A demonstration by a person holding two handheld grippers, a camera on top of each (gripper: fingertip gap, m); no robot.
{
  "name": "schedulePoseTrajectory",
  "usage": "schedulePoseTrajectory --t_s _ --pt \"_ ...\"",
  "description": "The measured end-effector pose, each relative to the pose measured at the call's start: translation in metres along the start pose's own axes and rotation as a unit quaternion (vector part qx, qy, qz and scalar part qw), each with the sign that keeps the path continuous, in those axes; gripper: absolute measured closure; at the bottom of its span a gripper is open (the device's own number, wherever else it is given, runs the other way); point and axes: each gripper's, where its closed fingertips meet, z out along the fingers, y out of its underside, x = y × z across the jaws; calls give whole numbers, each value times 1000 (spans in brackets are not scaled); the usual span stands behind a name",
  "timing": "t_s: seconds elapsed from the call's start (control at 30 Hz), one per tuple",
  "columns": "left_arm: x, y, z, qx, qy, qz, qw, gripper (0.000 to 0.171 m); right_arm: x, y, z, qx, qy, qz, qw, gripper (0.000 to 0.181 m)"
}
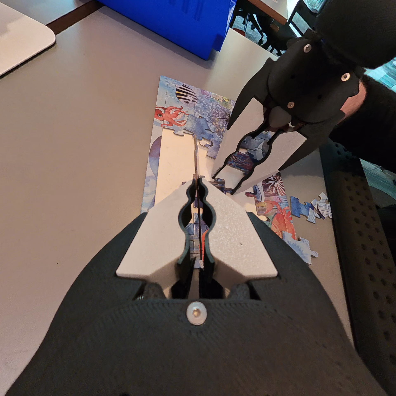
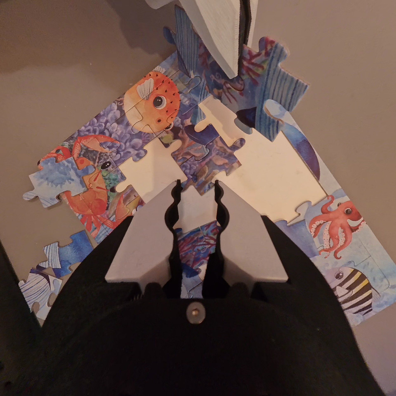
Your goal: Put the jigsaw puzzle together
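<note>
Left gripper (image 1: pixel 197 181): 2 pale, matte wedge-shaped fingers with black scalloped inner pads, closed edge-on upon a thin cardboard puzzle piece (image 1: pixel 196 156), which stands upright between the tips and projects beyond them. The same gripper enters the right wrist view from the top edge (image 2: pixel 241 57), where the held piece (image 2: pixel 252 85) shows its face: blue stripes, dark blue patches and red coral, with rounded tabs, held over the upper corner of the puzzle.

Right gripper (image 2: pixel 197 182): identical build in a black, layered printed shell; jaws parted, nothing between the pads, tips just above the bare centre of the puzzle. In the left wrist view (image 1: pixel 222 184) it descends from the upper right, held by a person's dark-sleeved hand (image 1: pixel 364 32).

Jigsaw puzzle (image 2: pixel 137 120): a partly assembled rectangle lying flat on a smooth beige table (image 1: pixel 85 128). Finished areas show an orange pufferfish (image 2: pixel 153 102), a red crab (image 2: pixel 92 184), an octopus (image 2: pixel 338 222) and a striped fish (image 2: pixel 353 293). The cream middle (image 2: pixel 267 171) is unfilled apart from 1 small joined cluster (image 2: pixel 205 158).

Loose pieces (image 1: pixel 310 207) lie on the table just beside the puzzle's edge; another (image 2: pixel 53 180) overlaps the crab.

Only the left wrist view shows a blue box (image 1: pixel 182 23), a white rounded board (image 1: pixel 21 42) and a black perforated panel (image 1: pixel 364 235).
</note>
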Motion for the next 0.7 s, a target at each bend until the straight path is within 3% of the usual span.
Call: schedulePoseTrajectory --t_s 0.13,0.23,0.4,0.7 --pt "-1 0 -1 1 -2 -1 1000 171 4 0 -3 4 11 -5 1000 164" --pt "-2 1 0 -3 -3 0 1000 171 4 0 -1 1 15 -8 1000 164" --pt "-2 3 2 -8 -6 1 1000 171 -4 -2 0 2 -3 4 1000 136" --pt "-1 5 3 -13 -6 4 1000 171 -3 -4 3 8 17 -2 1000 157"
